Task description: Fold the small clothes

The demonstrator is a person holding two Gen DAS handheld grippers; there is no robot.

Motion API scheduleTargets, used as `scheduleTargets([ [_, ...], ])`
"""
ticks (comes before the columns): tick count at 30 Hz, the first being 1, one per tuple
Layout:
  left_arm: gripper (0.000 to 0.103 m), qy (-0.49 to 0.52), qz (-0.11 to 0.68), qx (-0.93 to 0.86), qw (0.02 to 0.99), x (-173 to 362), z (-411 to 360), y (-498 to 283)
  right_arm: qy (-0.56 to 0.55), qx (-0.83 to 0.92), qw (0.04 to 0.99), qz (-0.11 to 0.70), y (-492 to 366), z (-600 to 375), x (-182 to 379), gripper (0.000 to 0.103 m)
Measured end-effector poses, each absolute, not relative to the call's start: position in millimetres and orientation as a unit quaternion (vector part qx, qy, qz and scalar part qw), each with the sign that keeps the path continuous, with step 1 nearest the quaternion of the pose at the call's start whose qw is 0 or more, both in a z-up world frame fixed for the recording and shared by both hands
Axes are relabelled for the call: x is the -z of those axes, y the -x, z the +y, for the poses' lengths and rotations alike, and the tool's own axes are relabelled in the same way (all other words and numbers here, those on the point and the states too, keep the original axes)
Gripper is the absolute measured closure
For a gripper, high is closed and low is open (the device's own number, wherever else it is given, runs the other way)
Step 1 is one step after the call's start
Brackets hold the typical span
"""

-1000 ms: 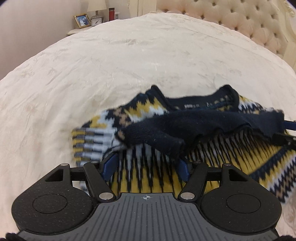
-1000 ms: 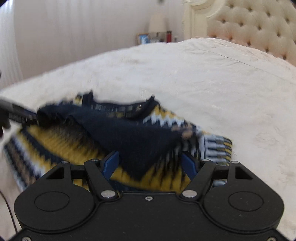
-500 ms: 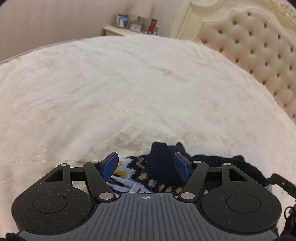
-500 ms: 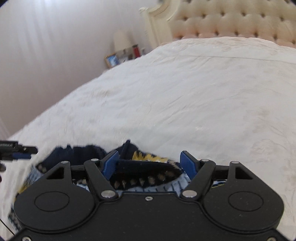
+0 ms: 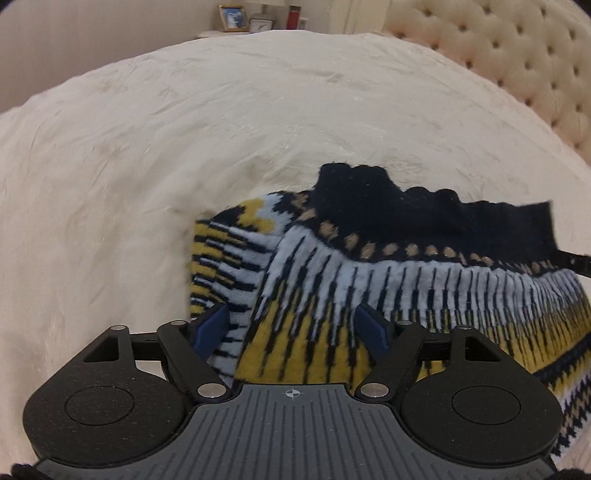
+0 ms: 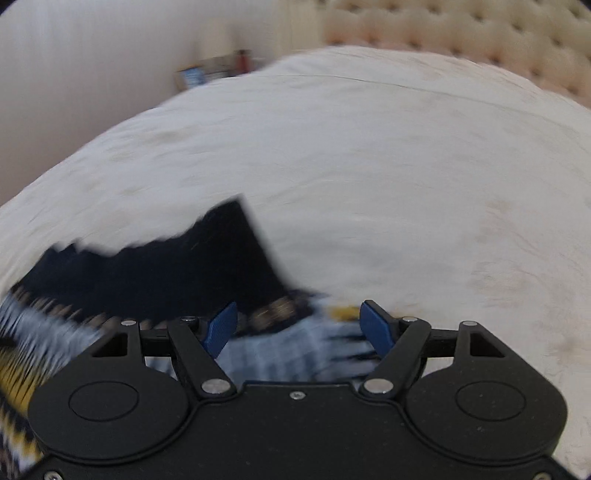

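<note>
A small knit sweater (image 5: 388, 280) in navy, yellow and white lies folded over on the cream bedspread (image 5: 221, 129). Its navy hem edge lies on top at the far side. My left gripper (image 5: 293, 326) is open and hovers over the sweater's left part, with nothing between its blue pads. My right gripper (image 6: 297, 326) is open over the sweater's right end (image 6: 155, 280); that view is blurred by motion. A bit of the right gripper shows at the right edge of the left wrist view (image 5: 576, 260).
A tufted cream headboard (image 5: 517, 55) stands at the back right. A nightstand with a picture frame (image 5: 232, 17), a clock and a red bottle is at the far back. The bedspread stretches wide on all sides of the sweater.
The sweater's lower half has been folded up over its neck and released. Both grippers swung up over the bed, then came back down above the folded sweater, jaws open throughout.
</note>
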State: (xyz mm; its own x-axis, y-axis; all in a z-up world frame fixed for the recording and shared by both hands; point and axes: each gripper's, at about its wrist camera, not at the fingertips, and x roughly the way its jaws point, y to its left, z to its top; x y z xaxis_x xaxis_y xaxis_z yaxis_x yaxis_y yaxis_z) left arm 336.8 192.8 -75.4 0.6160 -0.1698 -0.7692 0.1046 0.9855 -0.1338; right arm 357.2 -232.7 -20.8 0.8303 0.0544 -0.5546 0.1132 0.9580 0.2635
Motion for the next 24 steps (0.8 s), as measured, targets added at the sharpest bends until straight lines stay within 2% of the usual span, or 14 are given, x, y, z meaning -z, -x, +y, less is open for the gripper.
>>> scheduleTargets([
  [6,0.025,0.031,0.431,0.079,0.898,73,187,-339,-0.156,-0.022,0.951,0.266,-314,-230,9,0.027],
  [11,0.024,0.001,0.428,0.083,0.900,73,181,-330,-0.069,-0.037,0.946,0.313,-285,-200,40,0.026],
  [13,0.023,-0.011,0.434,0.086,0.897,71,181,-328,-0.036,-0.025,0.949,0.311,-272,-195,52,0.023],
  [15,0.018,-0.037,0.437,0.082,0.895,70,181,-325,-0.046,-0.020,0.951,0.307,-264,-199,55,0.023],
  [17,0.008,-0.067,0.442,0.061,0.892,70,182,-321,-0.056,-0.006,0.950,0.306,-259,-203,55,0.023],
  [19,0.007,-0.050,0.449,0.052,0.891,71,192,-316,-0.063,-0.001,0.951,0.304,-254,-206,56,0.018],
  [24,0.009,0.002,0.458,0.040,0.888,60,209,-300,-0.131,-0.012,0.947,0.292,-248,-221,64,0.018],
])
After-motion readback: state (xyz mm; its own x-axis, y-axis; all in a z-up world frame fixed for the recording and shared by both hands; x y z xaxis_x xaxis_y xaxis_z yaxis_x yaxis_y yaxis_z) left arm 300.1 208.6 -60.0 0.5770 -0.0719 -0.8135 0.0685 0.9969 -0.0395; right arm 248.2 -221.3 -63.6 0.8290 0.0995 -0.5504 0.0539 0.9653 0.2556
